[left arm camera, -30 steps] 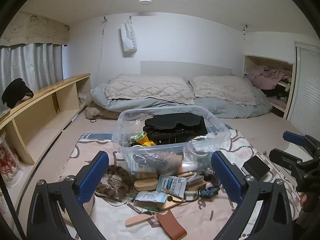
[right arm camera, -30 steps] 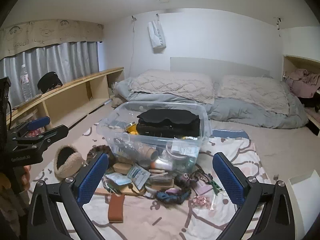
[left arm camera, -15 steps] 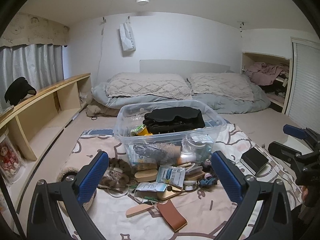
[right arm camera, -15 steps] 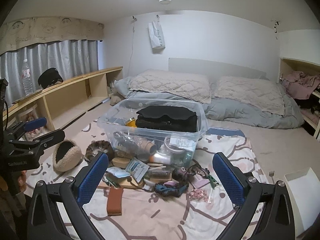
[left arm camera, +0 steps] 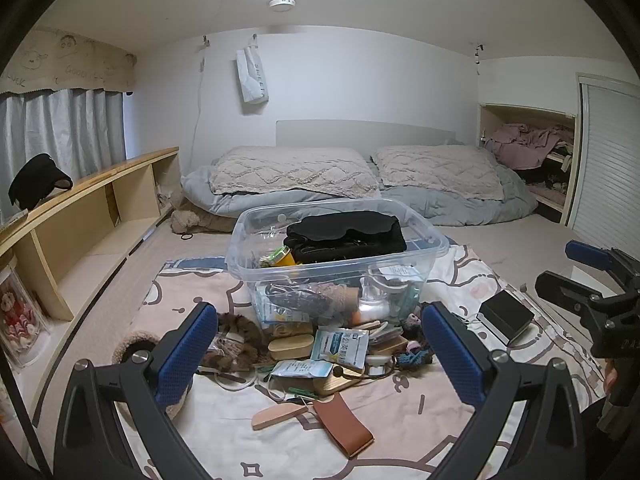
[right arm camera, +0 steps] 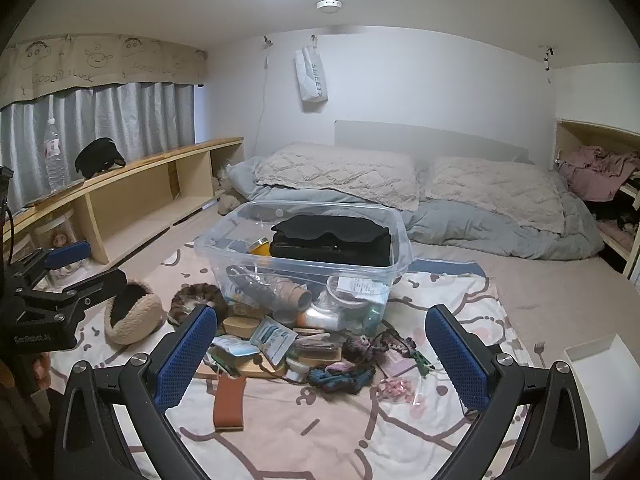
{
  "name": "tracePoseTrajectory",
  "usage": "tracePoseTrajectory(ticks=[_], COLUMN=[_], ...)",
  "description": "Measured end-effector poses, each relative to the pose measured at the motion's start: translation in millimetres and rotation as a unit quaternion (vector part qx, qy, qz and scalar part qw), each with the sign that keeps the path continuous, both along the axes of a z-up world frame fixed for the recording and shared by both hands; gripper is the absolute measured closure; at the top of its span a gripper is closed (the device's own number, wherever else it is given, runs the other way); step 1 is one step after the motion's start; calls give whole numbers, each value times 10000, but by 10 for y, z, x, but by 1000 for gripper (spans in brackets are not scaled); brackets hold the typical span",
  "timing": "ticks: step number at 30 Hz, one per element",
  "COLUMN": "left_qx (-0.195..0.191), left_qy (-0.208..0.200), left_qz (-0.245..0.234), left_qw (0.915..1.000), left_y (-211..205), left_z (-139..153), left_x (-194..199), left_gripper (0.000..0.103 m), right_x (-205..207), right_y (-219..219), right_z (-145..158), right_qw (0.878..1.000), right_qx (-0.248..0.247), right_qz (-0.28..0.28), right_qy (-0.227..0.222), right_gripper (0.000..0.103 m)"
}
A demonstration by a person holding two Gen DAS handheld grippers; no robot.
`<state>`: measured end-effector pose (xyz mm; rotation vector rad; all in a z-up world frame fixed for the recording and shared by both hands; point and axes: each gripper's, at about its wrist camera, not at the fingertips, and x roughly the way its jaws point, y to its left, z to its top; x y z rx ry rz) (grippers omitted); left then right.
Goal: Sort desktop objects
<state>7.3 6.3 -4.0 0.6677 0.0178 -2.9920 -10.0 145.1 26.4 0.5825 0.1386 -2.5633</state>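
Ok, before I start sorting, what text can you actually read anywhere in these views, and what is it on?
"SWEET" on the white bag hanging on the wall.
"GOOD ! LUCK" on the curtain valance, beside cartoon faces.
"GenRobot.AI", roughly, on the left gripper body; small, uncertain.
Print on the blue-and-white sachets in the pile: too small to read.
Label on the water bottle: blurred.

**Mostly plastic, cloth and wood on that bed**

The storage bin (left arm camera: 340, 240) was clear glossy plastic, with matt black folded cloth (left arm camera: 348, 236) on top. The blanket (right arm camera: 440, 292) underneath looked like soft printed fabric. A fuzzy fleece-lined slipper (right arm camera: 132, 316), a smooth brown leather-looking strip (left arm camera: 344, 424) and a pale wooden piece (left arm camera: 278, 416) lay out front, plus crinkly shiny packets (left arm camera: 340, 346). The fingers (left arm camera: 184, 350) had rough, dimpled blue pads on matt black plastic with shiny metal bolts.
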Motion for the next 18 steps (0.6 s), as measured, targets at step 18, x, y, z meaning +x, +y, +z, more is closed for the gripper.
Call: tracePoseTrajectory(ticks=[18], left_qx=[-3], left_qy=[-12], left_qz=[14], left_qw=[10000], left_y=[-21], left_z=[-1], left_x=[-4], left_gripper=[0], right_x=[-18], right_y=[7], right_z=[1], right_qw=[10000], right_qx=[46], right_qz=[-4], right_qy=[-66], right_gripper=[0])
